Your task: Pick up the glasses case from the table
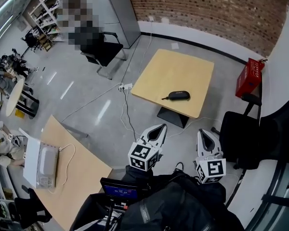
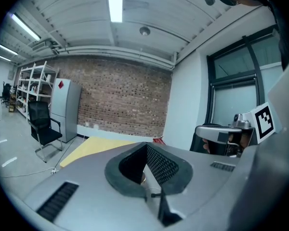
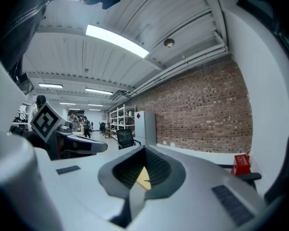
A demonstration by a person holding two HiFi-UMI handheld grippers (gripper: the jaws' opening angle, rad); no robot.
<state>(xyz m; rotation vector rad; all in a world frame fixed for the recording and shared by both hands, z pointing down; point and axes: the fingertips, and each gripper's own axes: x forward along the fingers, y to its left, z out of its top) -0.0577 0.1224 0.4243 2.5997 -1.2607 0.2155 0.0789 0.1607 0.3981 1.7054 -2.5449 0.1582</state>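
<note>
Black on pale wood: saw the glasses case [image 1: 178, 96] lying on the table [image 1: 159, 78], well ahead of the left gripper [image 1: 158, 128] and right gripper [image 1: 203, 133]. Found both with jaws together, empty.

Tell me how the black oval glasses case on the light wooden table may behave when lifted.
The black oval glasses case looks small and rounded, so it is probably light and rigid. Its curved shell may slip or rock, though it now lies flat on the light wooden table. The thin cord at its left end would likely dangle.

brick wall [image 1: 207, 8] | grey floor [image 1: 77, 85] | black chair [image 1: 108, 51] | ceiling strip light [image 2: 115, 4]
</note>
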